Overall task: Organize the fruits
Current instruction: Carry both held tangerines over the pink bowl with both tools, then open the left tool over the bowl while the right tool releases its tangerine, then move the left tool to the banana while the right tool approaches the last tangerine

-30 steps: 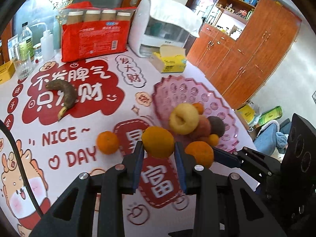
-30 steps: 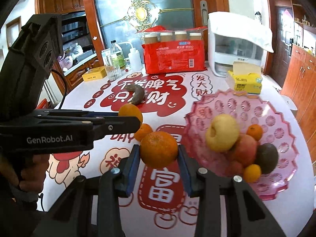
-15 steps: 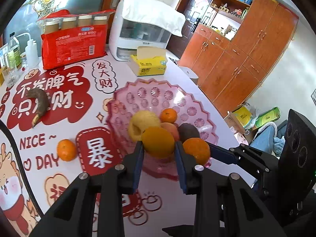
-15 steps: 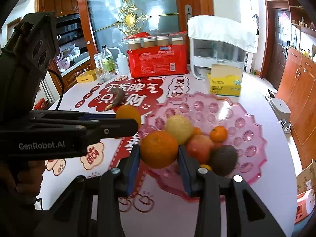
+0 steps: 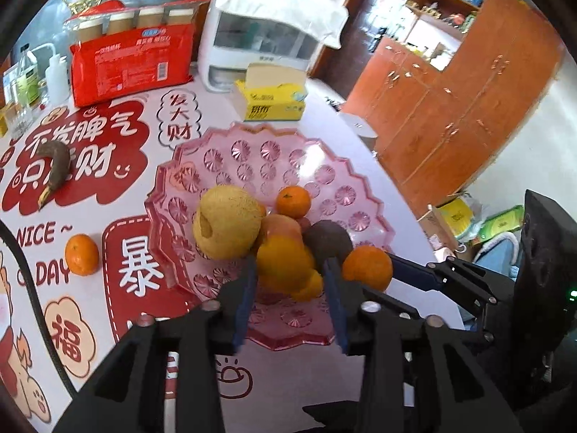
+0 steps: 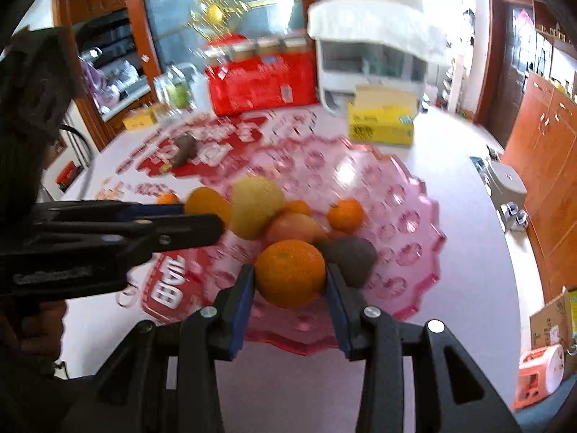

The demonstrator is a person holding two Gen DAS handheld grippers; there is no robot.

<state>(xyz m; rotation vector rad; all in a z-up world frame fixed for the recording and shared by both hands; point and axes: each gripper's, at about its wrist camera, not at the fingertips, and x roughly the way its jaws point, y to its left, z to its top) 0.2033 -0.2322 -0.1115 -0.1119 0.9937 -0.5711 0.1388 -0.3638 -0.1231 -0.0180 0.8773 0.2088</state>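
Note:
My left gripper (image 5: 288, 278) is shut on an orange (image 5: 285, 265) held over the near part of the pink glass fruit plate (image 5: 252, 151). My right gripper (image 6: 290, 281) is shut on another orange (image 6: 290, 272), also above the plate's (image 6: 407, 216) near rim; it shows in the left wrist view (image 5: 368, 267). The plate holds a yellow apple (image 5: 225, 225), a small tangerine (image 5: 293, 201), a dark avocado (image 5: 326, 240) and a reddish fruit (image 5: 279, 223). A tangerine (image 5: 82, 254) and a dark banana (image 5: 54, 164) lie on the table at left.
At the back stand a red snack package (image 5: 131, 65), a white appliance (image 5: 263, 39), a yellow tissue box (image 5: 270, 99) and bottles (image 5: 25, 79). The table edge runs along the right, with wooden cabinets (image 5: 468, 101) beyond.
Both grippers have moved right and forward with their oranges, from over the tablecloth to above the near part of the pink plate. The right wrist view is blurred by motion.

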